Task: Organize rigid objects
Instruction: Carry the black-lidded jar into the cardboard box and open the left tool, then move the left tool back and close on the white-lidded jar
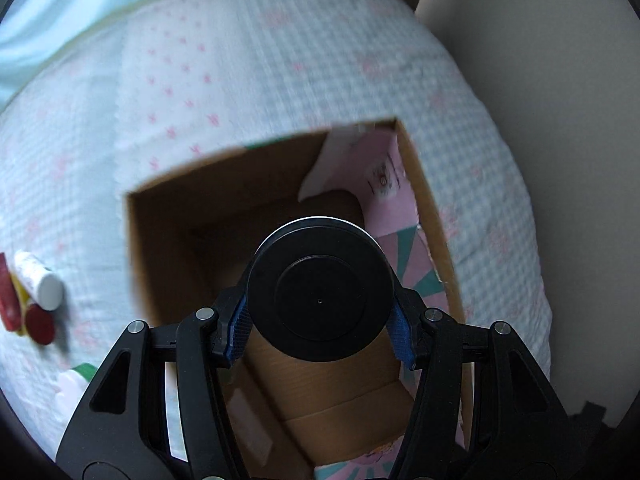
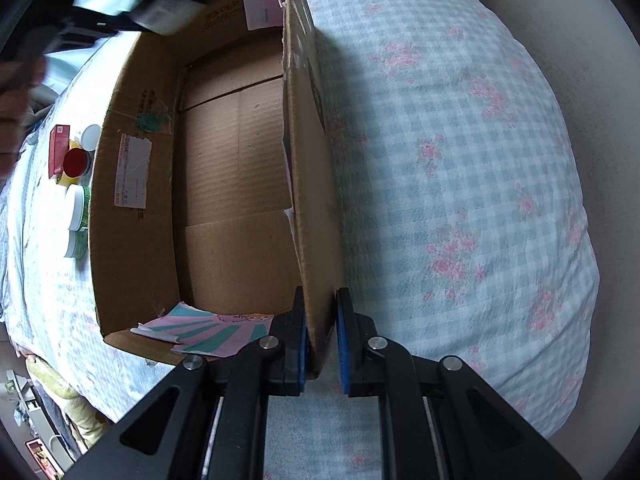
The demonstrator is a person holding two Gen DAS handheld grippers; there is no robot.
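Observation:
An open cardboard box (image 1: 168, 216) lies on a checked, flowered bedspread (image 1: 280, 60). My left gripper (image 1: 322, 320) is shut on a round black-lidded container (image 1: 320, 294) and holds it over the box's opening. My right gripper (image 2: 322, 338) straddles the near right wall of the box (image 2: 312, 208), one finger inside and one outside, with a small gap on the outer side. The left gripper and its container also show blurred at the top left of the right wrist view (image 2: 160, 12).
Left of the box on the bedspread (image 2: 460, 160) lie a red box (image 2: 59, 150), a red-lidded jar (image 2: 77, 162), a white cap (image 2: 90, 136) and white-lidded green jars (image 2: 77, 208). A white tube (image 1: 40, 280) lies there too. A beige wall (image 1: 540, 80) borders the right.

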